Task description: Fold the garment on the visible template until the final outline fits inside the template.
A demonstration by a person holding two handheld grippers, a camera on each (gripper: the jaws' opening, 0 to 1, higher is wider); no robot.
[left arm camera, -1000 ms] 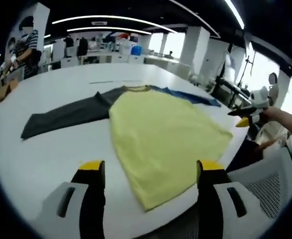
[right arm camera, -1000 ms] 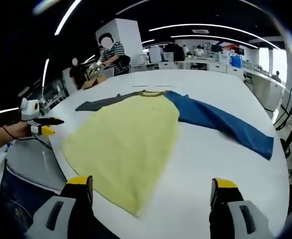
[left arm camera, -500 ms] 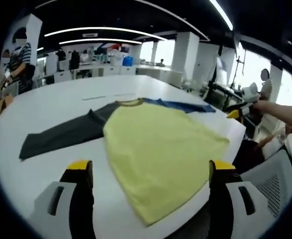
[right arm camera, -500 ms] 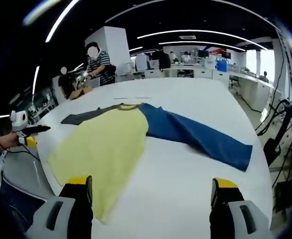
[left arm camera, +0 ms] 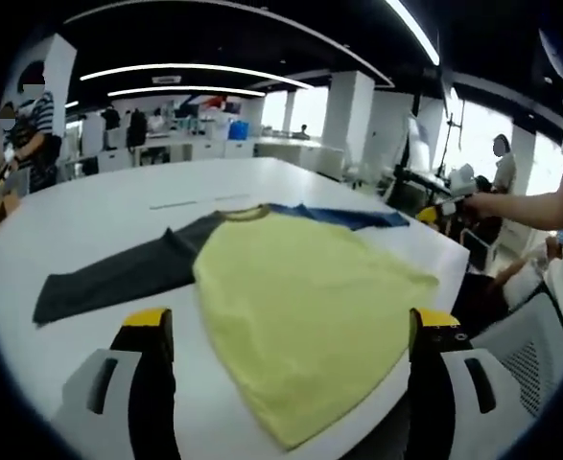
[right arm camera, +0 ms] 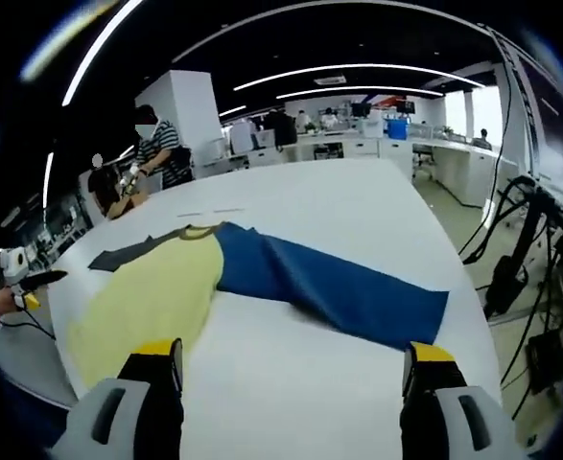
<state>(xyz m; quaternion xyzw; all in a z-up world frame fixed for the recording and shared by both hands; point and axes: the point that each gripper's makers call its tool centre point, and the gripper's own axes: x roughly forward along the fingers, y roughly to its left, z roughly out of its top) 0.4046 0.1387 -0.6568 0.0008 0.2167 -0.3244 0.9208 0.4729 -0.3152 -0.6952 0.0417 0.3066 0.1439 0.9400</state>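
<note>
The garment [left arm camera: 300, 316] is laid out flat on the white worktop [left arm camera: 108, 206], and no fold is to be seen in it. In the left gripper view the yellow body [left arm camera: 310, 331] is spread wide toward the near edge, with its lower hem reaching that edge; the dark grey sleeve [left arm camera: 108, 278] is stretched out to one side and the blue sleeve [left arm camera: 334, 217] to the other. In the right gripper view the blue sleeve [right arm camera: 329, 292] is seen at full length across the worktop, while the yellow body [right arm camera: 142, 307] and a bit of the grey sleeve [right arm camera: 128, 255] are seen beyond it.

A template outline cannot be clearly made out on the worktop; only a faint thin line [left arm camera: 190, 201] is seen past the collar, and what it marks cannot be told.

The left gripper [left arm camera: 291, 331] is held above the near edge with its jaws wide apart and nothing between them; the yellow hem is seen in the gap but is not touched. The right gripper [right arm camera: 291, 364] is likewise held with its jaws wide apart over bare worktop, near the cuff end of the blue sleeve, and nothing is gripped.

The task is judged to be at its very start: the garment is only spread, both sleeves are yet to be brought in over the body, and the body is yet to be folded down. The blue sleeve is judged to be the likeliest first piece to be taken up.
</note>
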